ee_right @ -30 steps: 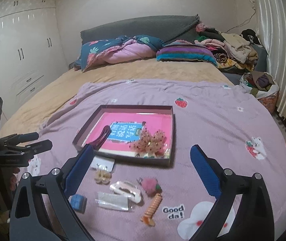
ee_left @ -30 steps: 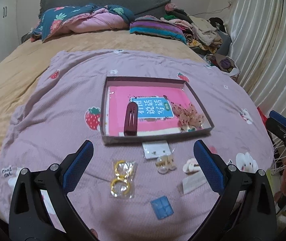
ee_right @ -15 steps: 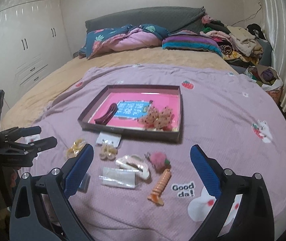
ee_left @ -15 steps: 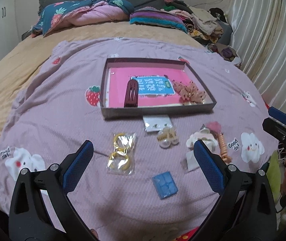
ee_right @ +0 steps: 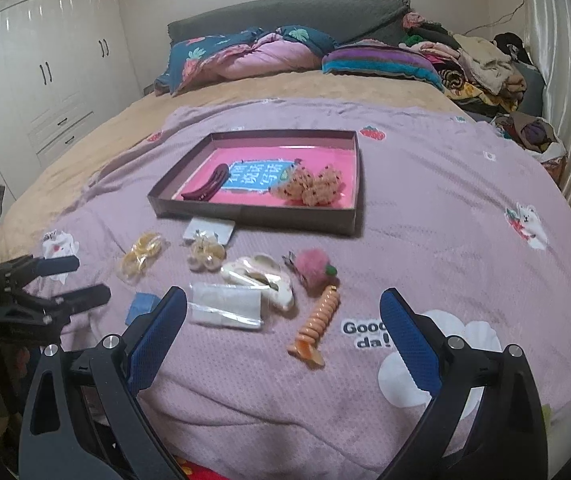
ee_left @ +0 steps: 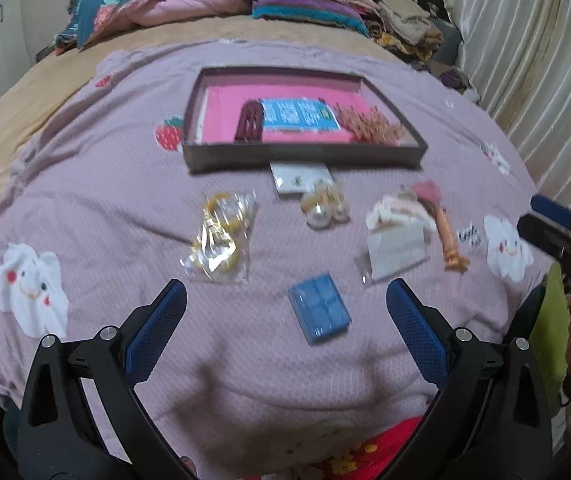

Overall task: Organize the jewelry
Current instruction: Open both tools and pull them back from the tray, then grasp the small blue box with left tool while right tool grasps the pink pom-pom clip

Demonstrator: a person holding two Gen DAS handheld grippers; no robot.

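Both grippers have pulled back from the tray (ee_right: pixel 253 216), fingers spread and empty, so the left gripper (ee_left: pixel 285 308) now hangs over the blue box (ee_left: pixel 319 308) on the bed, likely the next pick, the right gripper (ee_right: pixel 283 316) nearer the orange spiral clip (ee_right: pixel 317 326).

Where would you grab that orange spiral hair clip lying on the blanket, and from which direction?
Probably across the middle of its ribbed body. The orange spiral hair clip lies flat and long on the blanket, pink pompom clip crowding its far end. The open right gripper could drop from above, fingers straddling its narrow width.
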